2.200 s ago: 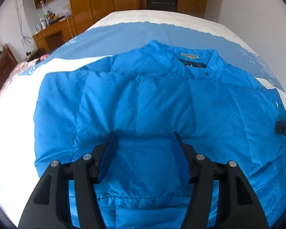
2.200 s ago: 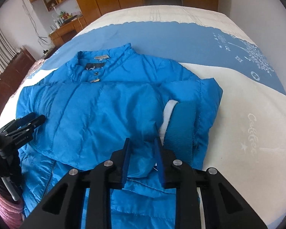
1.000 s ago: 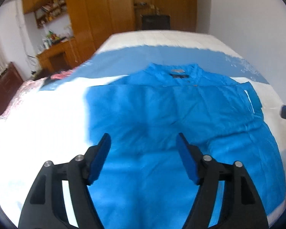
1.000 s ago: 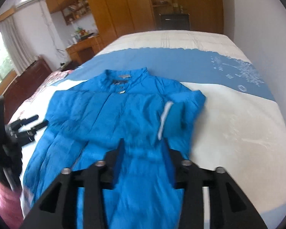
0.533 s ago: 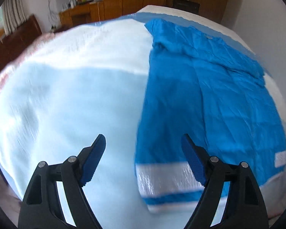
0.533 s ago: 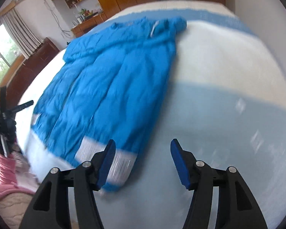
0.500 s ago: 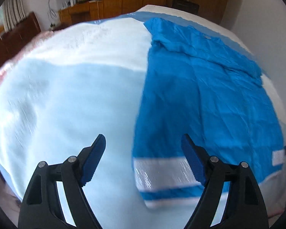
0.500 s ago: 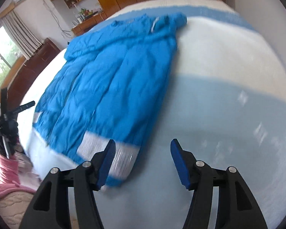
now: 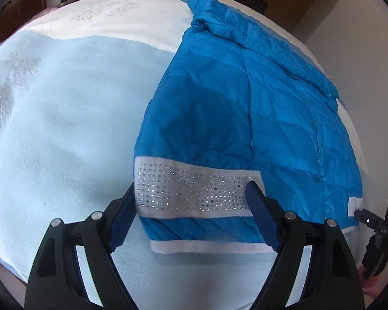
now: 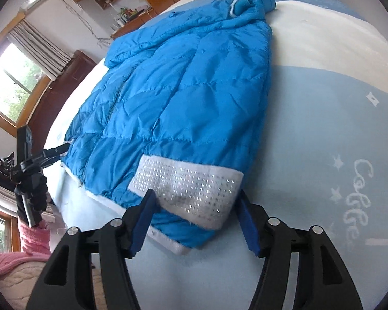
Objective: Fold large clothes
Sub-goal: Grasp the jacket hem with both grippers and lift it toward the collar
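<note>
Where jacket hem meets jaws, contact unclear: left closing, right opening.

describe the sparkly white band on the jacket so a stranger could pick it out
On the bed lies a bright blue puffer jacket. Near its bottom hem, at the corner, runs the white band, studded with rows of tiny silver dots, unlike the plain white hem trim below it.

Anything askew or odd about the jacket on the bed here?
Nothing stands out. The blue jacket lies flat on the bed, sleeves folded across the chest, and its white studded hem band is intact at both corners.
</note>
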The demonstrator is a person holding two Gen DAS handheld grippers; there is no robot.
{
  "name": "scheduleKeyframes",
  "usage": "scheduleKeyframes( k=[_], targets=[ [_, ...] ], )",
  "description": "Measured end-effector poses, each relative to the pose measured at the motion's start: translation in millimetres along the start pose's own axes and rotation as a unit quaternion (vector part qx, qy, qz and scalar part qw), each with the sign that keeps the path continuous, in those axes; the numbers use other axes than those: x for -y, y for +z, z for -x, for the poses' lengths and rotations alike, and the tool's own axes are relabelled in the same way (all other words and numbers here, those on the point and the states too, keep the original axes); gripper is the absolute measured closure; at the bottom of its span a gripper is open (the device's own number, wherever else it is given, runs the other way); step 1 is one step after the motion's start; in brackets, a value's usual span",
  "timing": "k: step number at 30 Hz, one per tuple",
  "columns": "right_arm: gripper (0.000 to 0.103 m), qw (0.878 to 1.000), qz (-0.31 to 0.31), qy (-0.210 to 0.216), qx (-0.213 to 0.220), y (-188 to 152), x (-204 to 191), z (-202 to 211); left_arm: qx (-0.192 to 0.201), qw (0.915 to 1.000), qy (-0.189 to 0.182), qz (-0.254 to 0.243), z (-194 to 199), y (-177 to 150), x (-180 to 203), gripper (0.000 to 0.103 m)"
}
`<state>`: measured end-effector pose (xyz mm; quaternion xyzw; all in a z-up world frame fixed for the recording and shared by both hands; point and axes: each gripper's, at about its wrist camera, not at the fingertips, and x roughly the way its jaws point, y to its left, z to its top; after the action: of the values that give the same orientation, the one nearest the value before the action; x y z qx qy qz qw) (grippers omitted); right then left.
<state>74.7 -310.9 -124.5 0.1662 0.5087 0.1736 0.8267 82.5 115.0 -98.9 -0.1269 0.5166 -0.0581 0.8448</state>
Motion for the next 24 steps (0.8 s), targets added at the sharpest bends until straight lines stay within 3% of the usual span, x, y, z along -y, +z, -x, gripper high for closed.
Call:
scheduleKeyframes(
  k=[1,2,4,7,9,16,21,24],
  targets=[
    [0.042,1.0,-0.001,0.004,0.002,0,0,0,0.002,1.0,0.0,0.003,1,0,1,0.037],
    [0.051,1.0,-0.001,0.01,0.004,0,-1,0,0.004,1.0,-0.002,0.007,1,1,1,0.043],
    [0.066,1.0,0.001,0.013,0.006,1,-1,-1,0.008,0.9998,0.005,0.015,3,3,0,0.069],
    [0.083,1.0,-0.004,0.028,0.014,1,2,2,0.022,0.9994,0.006,0.025,10,3,-2,0.089],
    [0.09,0.999,0.002,0.033,0.024,1,1,8,0.031,0.9991,-0.004,0.029,16,2,-4,0.091],
    [0.092,0.998,0.039,0.024,0.042,-12,-7,36,0.052,0.9983,-0.025,0.005,44,-12,0,0.093],
    [0.091,0.999,0.028,0.011,0.017,-18,4,12,0.04,0.9992,0.004,-0.005,15,-20,-7,0.091],
    [0.091,0.999,0.024,0.016,0.023,-15,5,8,0.055,0.9981,0.021,-0.022,9,-20,0,0.091]
  ],
)
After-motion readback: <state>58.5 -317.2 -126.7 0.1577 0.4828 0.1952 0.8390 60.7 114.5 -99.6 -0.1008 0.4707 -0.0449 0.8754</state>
